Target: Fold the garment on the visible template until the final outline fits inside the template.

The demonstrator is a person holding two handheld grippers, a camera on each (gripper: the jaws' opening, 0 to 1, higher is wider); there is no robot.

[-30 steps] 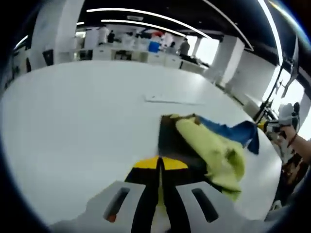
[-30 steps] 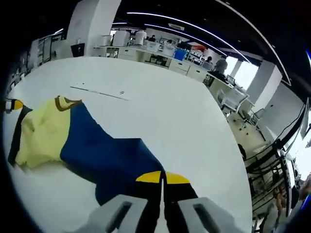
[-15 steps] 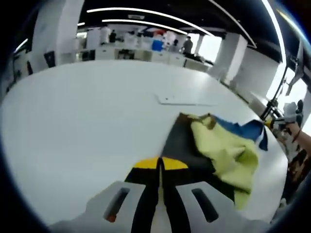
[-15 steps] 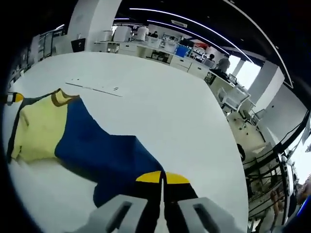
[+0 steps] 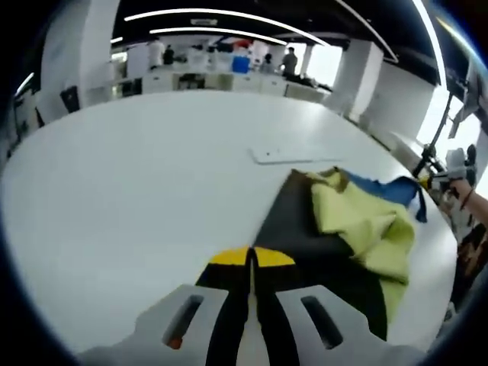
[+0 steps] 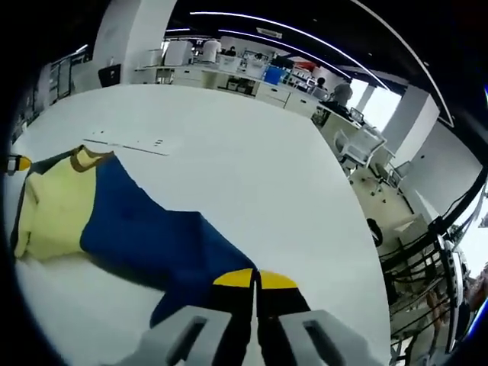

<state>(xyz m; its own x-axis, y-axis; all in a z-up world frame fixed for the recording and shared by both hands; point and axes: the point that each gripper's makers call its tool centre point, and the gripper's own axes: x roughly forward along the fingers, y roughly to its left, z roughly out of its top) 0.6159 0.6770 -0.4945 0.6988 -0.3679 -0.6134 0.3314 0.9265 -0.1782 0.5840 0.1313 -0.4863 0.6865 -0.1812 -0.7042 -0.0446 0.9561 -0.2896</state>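
Yellow, blue and black fabric made up the garment, which lay on the white counter and reached back to both pairs of fingers. In the left gripper view the left gripper had its yellow-tipped fingers pressed together on the black panel's near edge, the yellow part bunched ahead and to the right of them. In the right gripper view the right gripper was likewise closed on the blue cloth, which stretched away ahead and to the left toward the yellow section and a dark collar edge.

Wide bare counter lay to the left of the left fingers and ahead and right of the right ones. A thin pale strip lay flat just beyond the garment. The left gripper view also caught a person's forearm at its right edge. Beyond the counter stood pillars, ceiling light strips and distant workbenches.
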